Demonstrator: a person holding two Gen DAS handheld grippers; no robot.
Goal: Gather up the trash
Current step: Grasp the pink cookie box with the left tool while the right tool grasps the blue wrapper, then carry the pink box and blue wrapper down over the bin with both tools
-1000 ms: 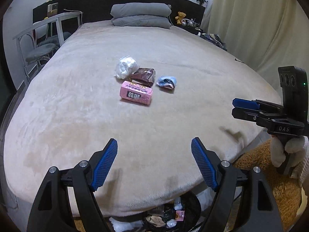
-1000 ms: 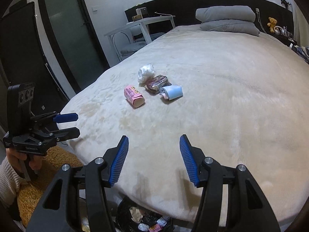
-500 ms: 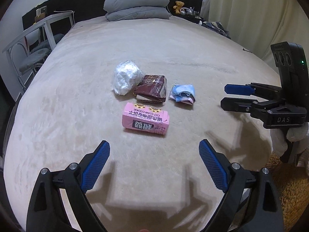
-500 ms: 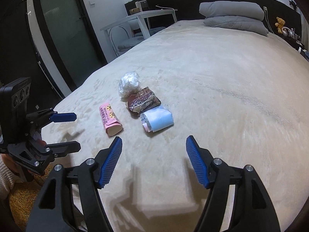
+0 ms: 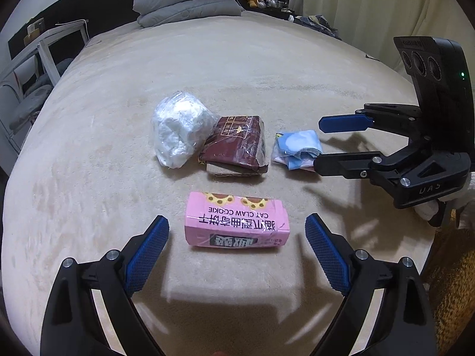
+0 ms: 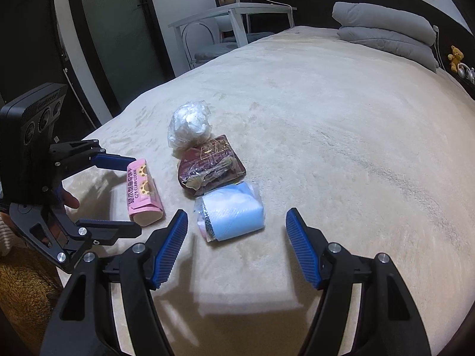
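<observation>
Several pieces of trash lie together on the beige bed (image 5: pixel 89 207). A pink cookie box (image 5: pixel 236 221) lies just ahead of my open left gripper (image 5: pixel 237 237), between its fingertips. A white plastic bag (image 5: pixel 178 130) and a dark red wrapper (image 5: pixel 234 145) lie beyond it. A light blue packet (image 6: pixel 231 213) lies just ahead of my open right gripper (image 6: pixel 237 231); it also shows in the left wrist view (image 5: pixel 297 146). The right gripper (image 5: pixel 319 144) appears in the left wrist view beside the packet. The left gripper (image 6: pixel 136 195) appears in the right wrist view around the pink box (image 6: pixel 142 192).
Grey pillows (image 5: pixel 187 3) lie at the head of the bed. A white table (image 6: pixel 237 14) and a chair (image 5: pixel 26 98) stand on the left side. Curtains (image 5: pixel 386 9) hang on the right. A brown rug (image 5: pixel 451 290) lies by the bed's foot.
Both grippers have moved forward over the bed toward the trash. The pink box now lies between the left fingertips and the blue packet right before the right ones. The bin below has left view.
</observation>
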